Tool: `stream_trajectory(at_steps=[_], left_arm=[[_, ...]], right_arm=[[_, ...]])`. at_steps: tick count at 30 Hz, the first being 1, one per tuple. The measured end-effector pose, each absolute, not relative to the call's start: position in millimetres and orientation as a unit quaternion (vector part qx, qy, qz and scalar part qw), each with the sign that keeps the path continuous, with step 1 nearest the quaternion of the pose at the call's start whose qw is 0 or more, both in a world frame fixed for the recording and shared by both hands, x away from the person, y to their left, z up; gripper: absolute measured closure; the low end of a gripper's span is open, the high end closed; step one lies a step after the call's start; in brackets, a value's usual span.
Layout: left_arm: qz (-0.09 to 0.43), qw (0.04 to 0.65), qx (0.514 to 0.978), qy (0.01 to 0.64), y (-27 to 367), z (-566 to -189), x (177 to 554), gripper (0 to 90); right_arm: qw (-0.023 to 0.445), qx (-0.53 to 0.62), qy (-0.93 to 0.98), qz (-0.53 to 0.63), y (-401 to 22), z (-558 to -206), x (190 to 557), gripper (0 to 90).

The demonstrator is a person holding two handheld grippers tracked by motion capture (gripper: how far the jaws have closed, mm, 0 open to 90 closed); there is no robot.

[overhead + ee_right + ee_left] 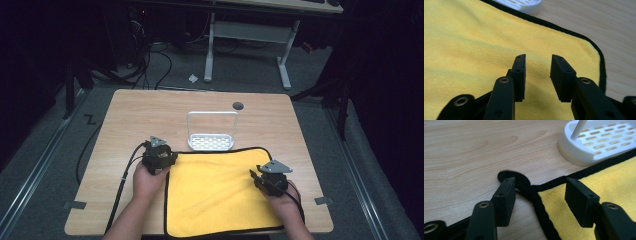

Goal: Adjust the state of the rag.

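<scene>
A yellow microfibre cloth (220,192) with a black hem lies flat on the near half of the counter (130,120), its far edge touching the white slotted soap dish (211,142). At the cloth's far left corner the black hem curls into a small loop (515,177) on the bare wood. The left gripper (539,192) sits over that corner with its fingers (505,200) spread wide; the hem runs between them, but they pinch nothing. The right gripper (537,75) hovers over the cloth near its right edge, fingers (562,75) parted and empty.

The work looks like taking hold of the cloth to fold or lift it. To do it well, each gripper should settle onto a hem edge, with one finger slipped beneath it, and close firmly before lifting, keeping clear of the soap dish.
</scene>
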State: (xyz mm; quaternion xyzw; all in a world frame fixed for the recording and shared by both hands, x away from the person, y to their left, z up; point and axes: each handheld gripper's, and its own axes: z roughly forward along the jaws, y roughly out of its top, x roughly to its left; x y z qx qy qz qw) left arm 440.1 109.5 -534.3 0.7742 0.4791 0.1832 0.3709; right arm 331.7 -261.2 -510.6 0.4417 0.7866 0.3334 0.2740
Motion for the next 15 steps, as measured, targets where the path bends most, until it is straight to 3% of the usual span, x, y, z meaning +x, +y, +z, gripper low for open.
stream_trajectory(at_steps=[3,11,15], left_arm=[[0.206,0.362,0.781,0.465,102,-536,436,42.9],[0.199,0.376,0.786,0.449,97,-537,429,71.1],[0.142,0.412,0.770,0.466,109,-538,434,80.3]], right_arm=[[0.271,0.423,0.795,0.339,-251,-509,327,61.5],[0.263,0.371,0.816,0.358,-218,-504,312,58.9],[0.250,0.350,0.822,0.372,-199,-504,305,57.0]])
